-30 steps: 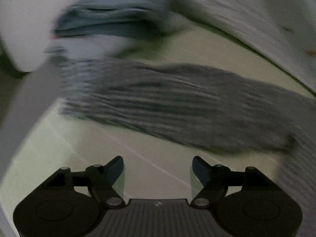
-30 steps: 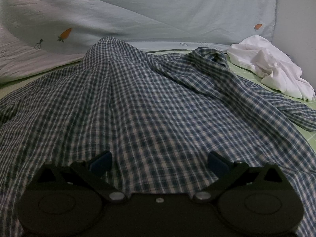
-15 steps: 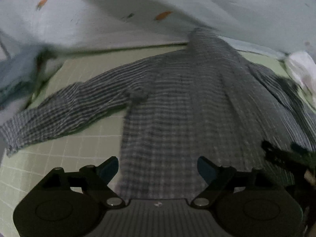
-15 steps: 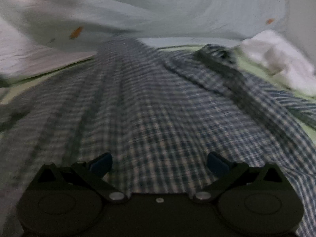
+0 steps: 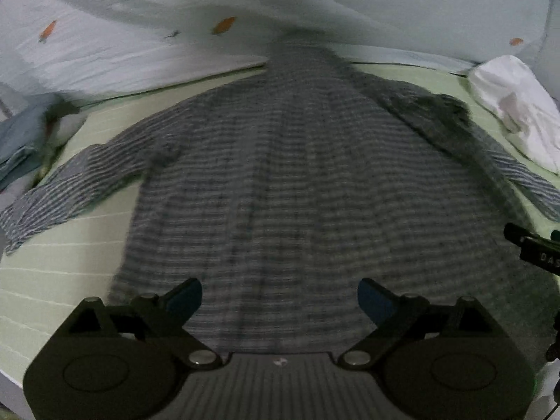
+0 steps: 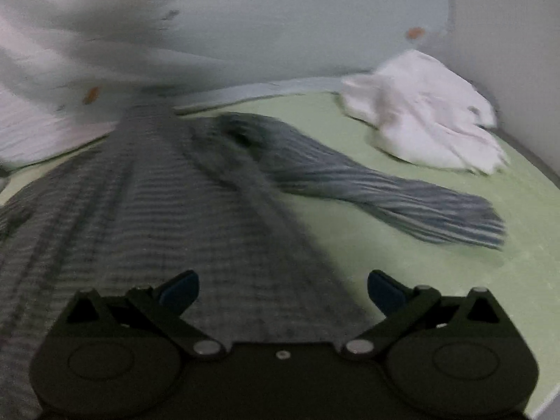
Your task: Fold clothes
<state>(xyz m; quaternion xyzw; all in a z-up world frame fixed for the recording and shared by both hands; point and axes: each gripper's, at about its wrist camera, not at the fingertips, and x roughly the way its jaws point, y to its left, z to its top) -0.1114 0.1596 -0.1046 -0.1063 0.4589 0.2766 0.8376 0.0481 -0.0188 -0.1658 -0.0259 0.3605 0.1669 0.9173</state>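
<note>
1. The left gripper (image 5: 280, 301) has been swung from the left sleeve (image 5: 80, 182) to the shirt's (image 5: 297, 182) near hem; its jaws have just been opening and are spread, with nothing between them.
2. The right gripper (image 6: 283, 292) has been shifted toward the shirt's (image 6: 157, 210) right edge, jaws spread and empty.
3. The shirt is seen spread flat on the green mat (image 5: 63, 273), so folding can be judged ready to begin.
4. The right sleeve (image 6: 385, 192) lies far right of the tongs.

My checked shirt (image 5: 297, 182) is soft woven cloth; the green mat (image 6: 455, 280) looks smooth and matt, my tongs' housing (image 6: 283, 378) matt black plastic.
</note>
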